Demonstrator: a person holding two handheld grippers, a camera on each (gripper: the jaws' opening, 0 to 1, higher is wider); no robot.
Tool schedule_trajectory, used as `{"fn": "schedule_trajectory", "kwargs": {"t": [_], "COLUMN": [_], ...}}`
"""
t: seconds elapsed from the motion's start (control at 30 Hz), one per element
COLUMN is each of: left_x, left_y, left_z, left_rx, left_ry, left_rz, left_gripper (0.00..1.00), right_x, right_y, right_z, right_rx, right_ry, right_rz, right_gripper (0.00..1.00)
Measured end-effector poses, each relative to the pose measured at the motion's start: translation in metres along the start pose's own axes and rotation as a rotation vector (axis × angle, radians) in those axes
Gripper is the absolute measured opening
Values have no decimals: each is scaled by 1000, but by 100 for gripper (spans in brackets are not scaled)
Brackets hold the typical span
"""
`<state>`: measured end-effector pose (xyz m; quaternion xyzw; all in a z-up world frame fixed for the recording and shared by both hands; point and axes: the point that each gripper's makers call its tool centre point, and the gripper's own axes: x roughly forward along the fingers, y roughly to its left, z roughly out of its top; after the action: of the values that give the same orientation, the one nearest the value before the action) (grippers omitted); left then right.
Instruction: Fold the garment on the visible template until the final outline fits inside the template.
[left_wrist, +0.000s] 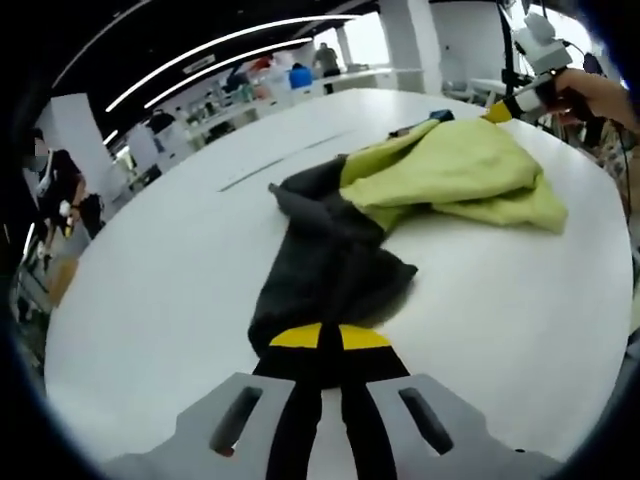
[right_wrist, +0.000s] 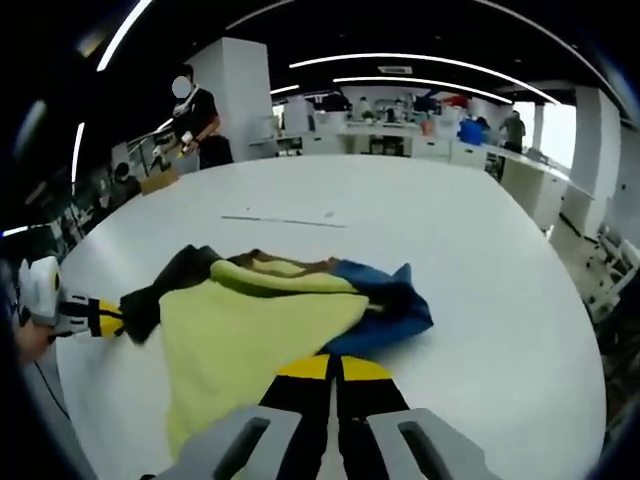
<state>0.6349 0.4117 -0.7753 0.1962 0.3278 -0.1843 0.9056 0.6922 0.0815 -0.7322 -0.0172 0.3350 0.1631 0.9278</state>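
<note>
A garment lies crumpled on the white table (left_wrist: 160, 270). It has a yellow-green body (left_wrist: 460, 165), a dark grey part (left_wrist: 330, 260) and, in the right gripper view, a blue part (right_wrist: 395, 305). My left gripper (left_wrist: 330, 337) is shut on the near end of the dark grey part. At the garment's far edge, the right gripper (left_wrist: 505, 108) is held by a hand. In the right gripper view, the right gripper (right_wrist: 335, 368) is shut where the yellow-green body (right_wrist: 250, 320) meets the blue. The left gripper (right_wrist: 95, 318) pinches the dark end on the left.
A thin dark line (left_wrist: 270, 165) is marked on the table beyond the garment, also visible as a line (right_wrist: 285, 221) in the right gripper view. The table (right_wrist: 470, 230) has wide bare room around the garment. People stand past its edges (left_wrist: 55, 190) (right_wrist: 195, 115), with desks behind.
</note>
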Motion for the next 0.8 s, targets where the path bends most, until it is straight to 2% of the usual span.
{"fn": "schedule_trajectory", "kwargs": {"t": [0.13, 0.23, 0.37, 0.8], "left_x": [-1, -2, -4, -4], "left_y": [13, 28, 41, 76], "left_z": [-6, -12, -16, -24], "left_rx": [-37, -8, -21, 34], "left_ry": [13, 32, 39, 76], "left_rz": [22, 76, 91, 155], "left_gripper": [1, 1, 1, 1], "right_x": [-3, -5, -10, -24], "right_y": [-9, -19, -32, -66], "right_z": [-1, -2, -5, -26], "right_rx": [-2, 1, 2, 8], "right_ry": [6, 10, 20, 70], "right_rz": [-10, -30, -52, -117], "right_gripper": [0, 0, 0, 0]}}
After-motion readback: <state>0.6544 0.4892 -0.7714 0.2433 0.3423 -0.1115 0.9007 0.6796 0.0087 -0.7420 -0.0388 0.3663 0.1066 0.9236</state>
